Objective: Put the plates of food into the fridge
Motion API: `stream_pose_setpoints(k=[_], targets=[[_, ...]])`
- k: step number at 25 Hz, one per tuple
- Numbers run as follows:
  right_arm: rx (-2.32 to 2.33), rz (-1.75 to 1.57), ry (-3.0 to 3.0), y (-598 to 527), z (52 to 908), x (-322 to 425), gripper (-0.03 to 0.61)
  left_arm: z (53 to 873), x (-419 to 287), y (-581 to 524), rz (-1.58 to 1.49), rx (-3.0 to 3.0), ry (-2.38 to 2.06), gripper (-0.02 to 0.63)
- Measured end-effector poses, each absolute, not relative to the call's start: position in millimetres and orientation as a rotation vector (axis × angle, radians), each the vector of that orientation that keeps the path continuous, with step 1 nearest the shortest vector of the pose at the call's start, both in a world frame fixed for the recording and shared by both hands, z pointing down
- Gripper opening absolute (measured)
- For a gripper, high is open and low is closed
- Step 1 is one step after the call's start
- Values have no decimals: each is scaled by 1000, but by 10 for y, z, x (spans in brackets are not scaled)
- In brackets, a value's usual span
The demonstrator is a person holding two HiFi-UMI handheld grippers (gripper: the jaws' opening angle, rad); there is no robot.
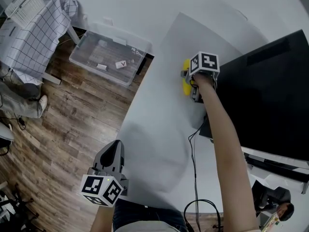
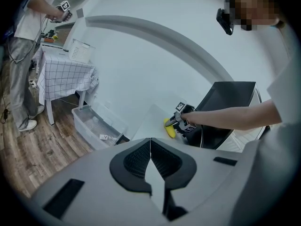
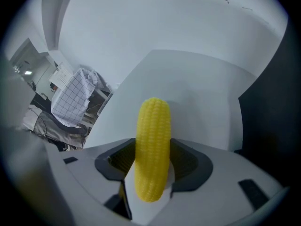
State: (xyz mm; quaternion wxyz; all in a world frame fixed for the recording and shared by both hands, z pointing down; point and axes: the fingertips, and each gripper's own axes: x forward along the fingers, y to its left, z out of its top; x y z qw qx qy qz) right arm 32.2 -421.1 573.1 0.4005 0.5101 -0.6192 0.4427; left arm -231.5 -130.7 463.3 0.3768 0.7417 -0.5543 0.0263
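1. At seven o'clock in the head view, closest to the person, sits the grey left gripper (image 2: 150,150) with its marker cube. Its black jaws are clenched tight against each other with nothing between them. It hangs at the near left edge of the table, partly over the floor.
2. The white flat-topped table (image 1: 154,144) runs from six o'clock up towards twelve. A thin black cable (image 1: 194,173) trails across it at about five o'clock.
3. Just right of twelve o'clock, at the end of an outstretched forearm, the right gripper (image 3: 153,166) points steeply down. It is grasping a yellow corn cob (image 3: 153,126) about the cob's middle. The cob stands lengthwise between the pads, and its rounded tip reaches beyond them.
4. The cob is over the far part of the table, just beside the left edge of a large black flat panel (image 1: 270,91). Whether the cob touches the tabletop cannot be told.
5. The panel fills the three o'clock side of the head view.
6. At eleven o'clock a clear plastic storage bin (image 1: 108,54) rests on the brown wood-plank floor (image 1: 63,124). A few small white pieces lie in it.
7. Farthest off, at ten o'clock, a small table draped in a white checked cloth (image 1: 36,33) carries a white slotted basket (image 1: 26,3).
8. A person in grey trousers (image 2: 19,74) stands beside it.
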Motion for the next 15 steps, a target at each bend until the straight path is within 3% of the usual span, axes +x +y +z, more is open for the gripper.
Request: stream_pose_setpoints(k=[15], targets=[[1314, 1153, -1611, -4005, 5698, 302, 224, 4544, -2296, -1256, 44, 1905, -1422, 9]])
